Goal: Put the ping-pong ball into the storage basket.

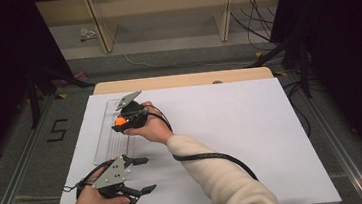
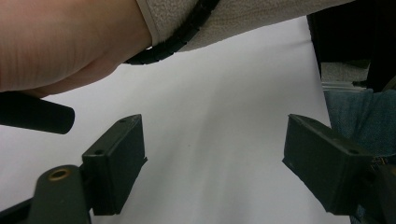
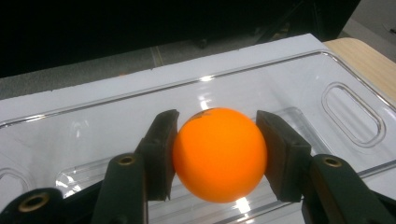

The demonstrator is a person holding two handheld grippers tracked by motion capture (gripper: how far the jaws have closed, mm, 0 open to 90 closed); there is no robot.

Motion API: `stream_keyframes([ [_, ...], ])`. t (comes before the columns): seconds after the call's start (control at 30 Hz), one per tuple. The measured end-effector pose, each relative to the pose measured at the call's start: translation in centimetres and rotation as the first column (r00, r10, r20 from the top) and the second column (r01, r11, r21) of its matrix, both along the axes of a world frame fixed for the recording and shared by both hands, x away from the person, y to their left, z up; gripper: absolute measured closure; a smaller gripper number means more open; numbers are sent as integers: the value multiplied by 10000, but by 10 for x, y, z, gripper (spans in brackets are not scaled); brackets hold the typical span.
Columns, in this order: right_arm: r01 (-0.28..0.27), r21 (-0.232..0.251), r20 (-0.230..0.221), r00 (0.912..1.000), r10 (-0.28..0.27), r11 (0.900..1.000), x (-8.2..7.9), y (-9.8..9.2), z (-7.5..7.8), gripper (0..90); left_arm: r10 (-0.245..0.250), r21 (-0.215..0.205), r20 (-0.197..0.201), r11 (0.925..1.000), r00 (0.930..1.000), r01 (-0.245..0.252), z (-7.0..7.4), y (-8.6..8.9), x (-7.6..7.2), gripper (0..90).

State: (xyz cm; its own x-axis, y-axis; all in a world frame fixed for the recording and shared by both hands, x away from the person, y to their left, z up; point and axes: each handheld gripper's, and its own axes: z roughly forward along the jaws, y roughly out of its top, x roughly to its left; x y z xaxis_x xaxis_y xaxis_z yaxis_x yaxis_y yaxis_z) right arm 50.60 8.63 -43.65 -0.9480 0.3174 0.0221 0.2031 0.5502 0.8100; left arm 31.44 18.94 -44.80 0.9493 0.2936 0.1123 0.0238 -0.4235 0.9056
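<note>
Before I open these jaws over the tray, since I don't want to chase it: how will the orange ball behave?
The orange ball is round and smooth, so it will probably roll once the right gripper lets go. It looks light and hollow, so it may bounce. The clear tray has a raised rim that should likely contain it.

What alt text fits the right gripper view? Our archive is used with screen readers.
An orange ball is clamped between the two black jaws of the right gripper, just above a clear plastic tray. The tray lies on a white table, with dark floor behind.
</note>
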Motion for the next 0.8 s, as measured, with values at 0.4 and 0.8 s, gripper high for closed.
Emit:
stream_keyframes([
  [0.4,-49,-148,-88,10000,48,9999,1,2,-5,512,-5,4,26,10000,10000,5,0,0,0,203],
  [0.8,-106,-209,-157,9998,102,9997,1,4,-8,512,-35,22,14,10000,10000,35,0,0,0,203],
])
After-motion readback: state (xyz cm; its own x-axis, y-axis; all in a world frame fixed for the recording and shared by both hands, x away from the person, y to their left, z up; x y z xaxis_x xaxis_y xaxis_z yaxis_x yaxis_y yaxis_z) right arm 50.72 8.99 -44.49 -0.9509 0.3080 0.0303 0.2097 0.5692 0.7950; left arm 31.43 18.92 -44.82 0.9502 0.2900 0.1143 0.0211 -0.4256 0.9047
